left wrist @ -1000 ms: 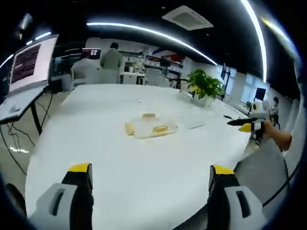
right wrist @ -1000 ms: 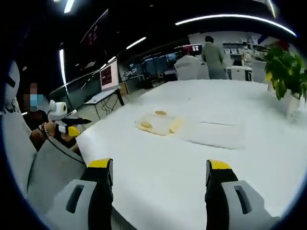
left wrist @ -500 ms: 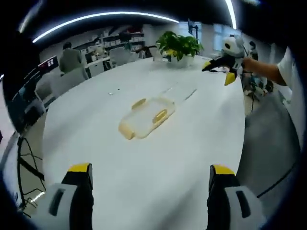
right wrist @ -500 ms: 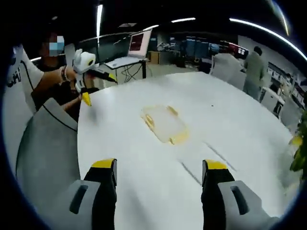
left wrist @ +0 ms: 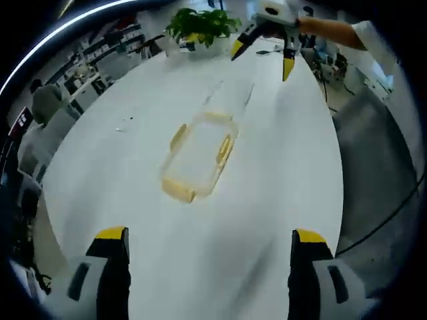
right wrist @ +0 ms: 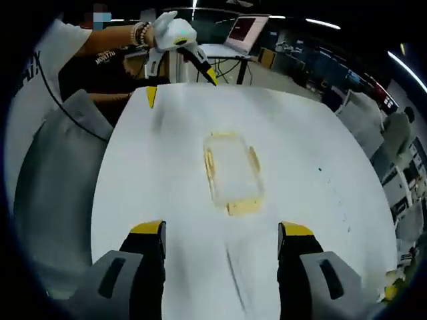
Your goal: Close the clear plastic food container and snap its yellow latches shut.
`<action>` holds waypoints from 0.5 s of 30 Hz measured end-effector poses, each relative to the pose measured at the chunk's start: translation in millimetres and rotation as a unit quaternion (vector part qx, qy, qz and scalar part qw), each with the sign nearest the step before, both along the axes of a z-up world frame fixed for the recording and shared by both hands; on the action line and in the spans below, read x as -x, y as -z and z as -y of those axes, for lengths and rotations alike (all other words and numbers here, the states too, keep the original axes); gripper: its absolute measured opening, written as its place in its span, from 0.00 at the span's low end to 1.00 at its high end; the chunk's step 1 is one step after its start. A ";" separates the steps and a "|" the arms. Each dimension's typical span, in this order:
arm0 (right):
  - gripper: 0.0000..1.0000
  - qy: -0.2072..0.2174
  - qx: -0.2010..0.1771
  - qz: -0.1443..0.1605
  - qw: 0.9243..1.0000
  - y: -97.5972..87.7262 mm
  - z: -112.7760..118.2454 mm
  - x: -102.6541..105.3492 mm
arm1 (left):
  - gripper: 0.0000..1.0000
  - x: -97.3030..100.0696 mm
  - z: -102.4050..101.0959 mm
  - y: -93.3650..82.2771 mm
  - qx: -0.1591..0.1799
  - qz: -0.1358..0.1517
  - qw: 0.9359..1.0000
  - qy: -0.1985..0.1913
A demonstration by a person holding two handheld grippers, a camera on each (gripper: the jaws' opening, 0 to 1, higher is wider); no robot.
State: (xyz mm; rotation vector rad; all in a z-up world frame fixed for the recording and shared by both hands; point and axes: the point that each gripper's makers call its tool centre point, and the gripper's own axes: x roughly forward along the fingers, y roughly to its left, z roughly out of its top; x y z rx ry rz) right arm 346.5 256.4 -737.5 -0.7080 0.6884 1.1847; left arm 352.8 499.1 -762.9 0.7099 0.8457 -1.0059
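Observation:
The clear plastic container [left wrist: 197, 159] with yellow latches lies flat near the middle of the white table [left wrist: 287, 180]. My left gripper [left wrist: 208, 237] hovers above the table on the near side of it, jaws wide apart with nothing between them. In that view my right gripper [left wrist: 261, 57] hangs beyond the container, its yellow-tipped jaws spread. In the right gripper view the container [right wrist: 231, 170] sits just past my open right gripper [right wrist: 220, 230]. The left gripper [right wrist: 180, 85], held in a hand, hangs open on the far side. A faint clear flat piece [left wrist: 233, 99] lies next to the container.
A potted plant [left wrist: 197, 23] stands at one table edge. A laptop on a stand [right wrist: 243, 30] is off the table behind the person [right wrist: 80, 53]. Grey chair backs [right wrist: 53, 180] line the table edge. Bare white table [right wrist: 147, 153] surrounds the container.
Both views have risen and tipped down, so they look onto the table from above. The container has kept its place on the table. Both grippers remain open.

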 end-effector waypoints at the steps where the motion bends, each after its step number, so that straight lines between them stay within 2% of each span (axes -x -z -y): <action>1: 0.67 -0.008 0.005 -0.012 1.000 4.5 -2.0 -0.3 | 0.93 -2.1 2.8 1.5 -0.001 -0.010 1.000 0.009; 3: 0.69 -0.022 0.022 -0.014 0.999 11.9 -4.3 -4.5 | 0.95 -5.5 5.3 4.5 -0.021 -0.011 1.000 0.014; 5: 0.68 -0.035 0.038 -0.011 0.999 17.5 -6.5 -9.8 | 0.95 -15.7 5.4 7.6 -0.038 -0.009 0.999 0.035; 9: 0.68 -0.052 0.061 -0.014 0.997 27.8 -12.0 -24.1 | 0.92 -28.8 12.8 15.3 -0.042 -0.024 0.997 0.065; 12: 0.67 -0.066 0.082 -0.018 0.994 39.3 -18.5 -34.9 | 0.92 -42.8 12.1 25.6 -0.064 -0.031 0.995 0.069; 15: 0.68 -0.078 0.095 -0.025 0.992 47.3 -22.9 -40.7 | 0.90 -51.7 17.0 32.8 -0.062 -0.037 0.995 0.074</action>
